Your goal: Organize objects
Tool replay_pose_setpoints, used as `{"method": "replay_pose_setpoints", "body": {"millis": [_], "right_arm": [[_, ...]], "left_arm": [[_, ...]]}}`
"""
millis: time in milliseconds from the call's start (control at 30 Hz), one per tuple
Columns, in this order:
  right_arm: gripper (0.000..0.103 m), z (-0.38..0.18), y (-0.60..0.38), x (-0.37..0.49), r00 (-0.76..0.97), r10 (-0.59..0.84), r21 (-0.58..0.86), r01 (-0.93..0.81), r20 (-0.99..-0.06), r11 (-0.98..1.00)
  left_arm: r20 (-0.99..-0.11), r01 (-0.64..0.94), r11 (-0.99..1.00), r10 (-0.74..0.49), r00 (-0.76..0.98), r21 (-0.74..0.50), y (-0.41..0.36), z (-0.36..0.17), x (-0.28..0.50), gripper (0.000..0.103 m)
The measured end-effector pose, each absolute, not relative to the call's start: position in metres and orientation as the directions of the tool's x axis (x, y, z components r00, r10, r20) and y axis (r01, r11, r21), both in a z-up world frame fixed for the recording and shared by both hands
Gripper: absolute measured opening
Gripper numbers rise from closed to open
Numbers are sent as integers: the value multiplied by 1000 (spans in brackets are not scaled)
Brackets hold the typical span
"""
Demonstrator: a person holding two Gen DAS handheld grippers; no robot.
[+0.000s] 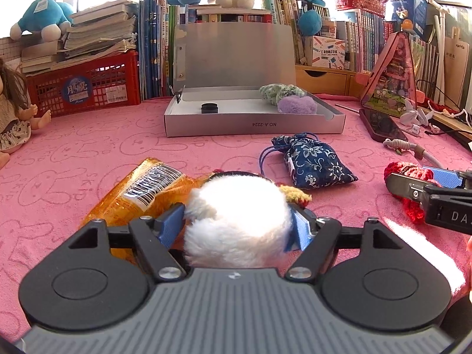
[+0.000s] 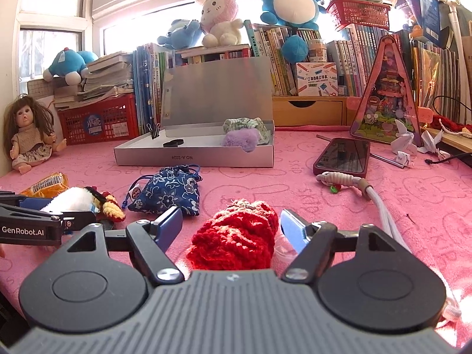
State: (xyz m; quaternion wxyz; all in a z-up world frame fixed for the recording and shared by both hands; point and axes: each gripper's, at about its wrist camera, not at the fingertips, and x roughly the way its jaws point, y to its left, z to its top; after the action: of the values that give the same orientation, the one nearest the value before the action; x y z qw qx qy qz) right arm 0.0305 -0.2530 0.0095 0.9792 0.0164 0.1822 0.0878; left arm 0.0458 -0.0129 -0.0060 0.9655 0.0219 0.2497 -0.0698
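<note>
Now the left gripper [image 1: 237,221] squeezes the white fluffy toy [image 1: 236,221] over the orange packet [image 1: 141,191]; only the right view shows the right gripper [image 2: 230,227], fingers apart around the red crochet piece [image 2: 236,236]. Blue pouch [image 2: 168,191] lies before the silver box [image 2: 194,156].

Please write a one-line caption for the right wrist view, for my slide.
Right gripper open around a red crocheted item on the pink cloth, silver box open behind.

"NO.A-2224" on box [image 1: 253,124]; "GenRobot.AI" on left tool [image 2: 73,206]
</note>
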Motion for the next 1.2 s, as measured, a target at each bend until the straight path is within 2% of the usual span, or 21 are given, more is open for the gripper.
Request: {"method": "replay_pose_setpoints", "body": {"millis": [333, 400, 467, 533, 567, 733, 1200], "right_arm": [[83, 2, -250, 31, 901, 166, 90, -142, -400, 986], [83, 2, -252, 32, 900, 164, 100, -135, -403, 986], [76, 2, -253, 32, 902, 159, 107, -127, -401, 986], [59, 3, -253, 32, 903, 146, 109, -111, -404, 988], [54, 3, -253, 33, 904, 138, 107, -103, -405, 989], [43, 7, -256, 33, 909, 133, 125, -90, -394, 988], [40, 21, -251, 38, 918, 146, 97, -118, -370, 988]], "left_arm": [[-481, 130, 991, -118, 869, -8, -16, -7, 50, 78], [-478, 122, 992, -112, 871, -11, -18, -7, 50, 75], [-477, 120, 993, -110, 872, -11, -19, -6, 49, 72], [-478, 116, 993, -114, 871, -25, -18, -5, 48, 71], [-476, 114, 993, -117, 872, -36, -16, -4, 47, 70], [-445, 115, 993, -120, 887, -37, -15, 5, 40, 69], [-412, 122, 991, -134, 901, -54, -9, 33, 44, 69]]}}
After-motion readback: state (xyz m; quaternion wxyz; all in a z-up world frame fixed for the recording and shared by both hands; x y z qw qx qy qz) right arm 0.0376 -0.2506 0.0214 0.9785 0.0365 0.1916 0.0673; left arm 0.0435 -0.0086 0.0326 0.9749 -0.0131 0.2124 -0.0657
